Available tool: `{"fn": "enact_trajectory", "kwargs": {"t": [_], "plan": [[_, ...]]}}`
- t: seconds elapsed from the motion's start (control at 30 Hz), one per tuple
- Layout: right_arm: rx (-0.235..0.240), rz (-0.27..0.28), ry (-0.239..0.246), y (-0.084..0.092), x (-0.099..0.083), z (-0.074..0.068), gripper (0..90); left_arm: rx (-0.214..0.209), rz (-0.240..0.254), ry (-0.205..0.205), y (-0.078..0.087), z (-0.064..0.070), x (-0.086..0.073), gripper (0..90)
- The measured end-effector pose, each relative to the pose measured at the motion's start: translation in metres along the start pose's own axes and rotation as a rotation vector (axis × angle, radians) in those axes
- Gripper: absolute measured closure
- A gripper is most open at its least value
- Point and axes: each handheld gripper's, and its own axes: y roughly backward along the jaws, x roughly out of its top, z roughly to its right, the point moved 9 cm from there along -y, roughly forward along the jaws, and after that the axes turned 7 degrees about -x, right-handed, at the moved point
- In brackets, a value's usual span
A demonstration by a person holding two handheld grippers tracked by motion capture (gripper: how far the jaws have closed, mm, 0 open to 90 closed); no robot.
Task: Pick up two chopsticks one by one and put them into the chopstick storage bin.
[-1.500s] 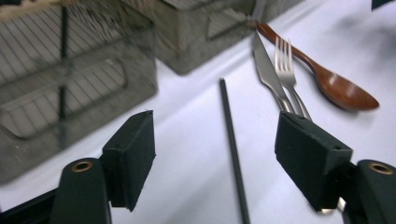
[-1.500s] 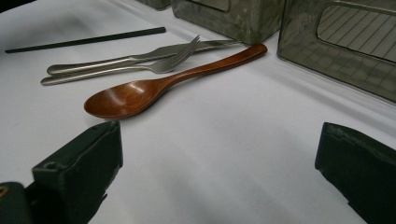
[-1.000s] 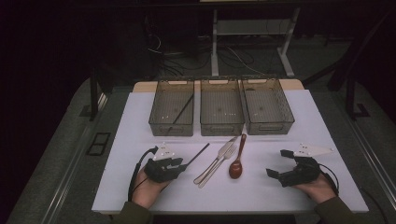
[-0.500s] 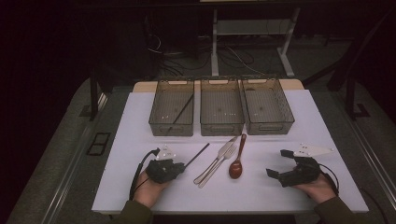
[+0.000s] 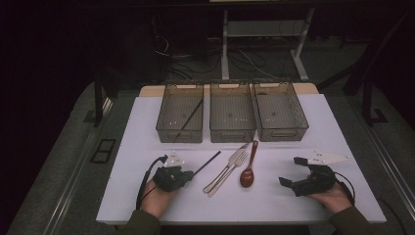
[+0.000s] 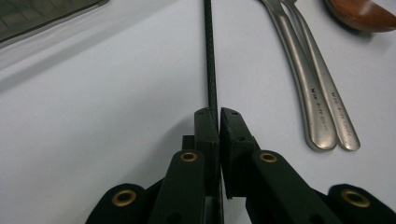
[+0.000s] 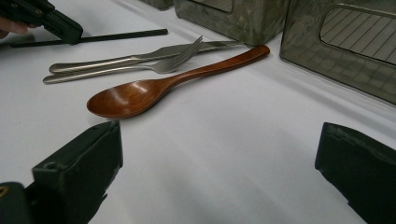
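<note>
My left gripper [image 5: 188, 175] is shut on the near end of a thin black chopstick [image 5: 208, 162] that lies flat on the white table; its jaws have just been closing. In the left gripper view the pads [image 6: 208, 128] pinch the chopstick [image 6: 210, 56], which runs straight ahead. A steel fork and knife [image 5: 226, 169] lie side by side to its right, then a brown wooden spoon [image 5: 248, 171]. My right gripper [image 5: 291, 171] rests open on the table right of the spoon [image 7: 154, 91], with nothing between its jaws.
Three clear plastic bins stand in a row at the back: left [image 5: 166, 128], middle [image 5: 233, 132], right [image 5: 281, 133]. A second black chopstick [image 5: 188, 116] lies in the left bin. The table's front edge [image 5: 244, 221] runs just before my hands.
The left gripper's jaws have narrowed onto the chopstick's near end. Both hands have stayed where they were, and the cutlery has not moved.
</note>
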Motion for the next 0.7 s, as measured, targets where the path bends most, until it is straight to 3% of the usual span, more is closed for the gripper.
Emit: {"fn": "enact_trajectory", "kwargs": {"t": [0.27, 0.7], "plan": [[0.0, 0.001, 0.0, 0.0, 0.0, 0.0, 0.3, -0.013, 0.034, 0.008, 0.009, -0.001, 0.007, 85.7], [-0.003, 0.002, 0.0, 0.0, 0.0, 0.0, 0.2, -0.037, 0.048, -0.012, 0.021, 0.003, 0.016, 85.7]]}}
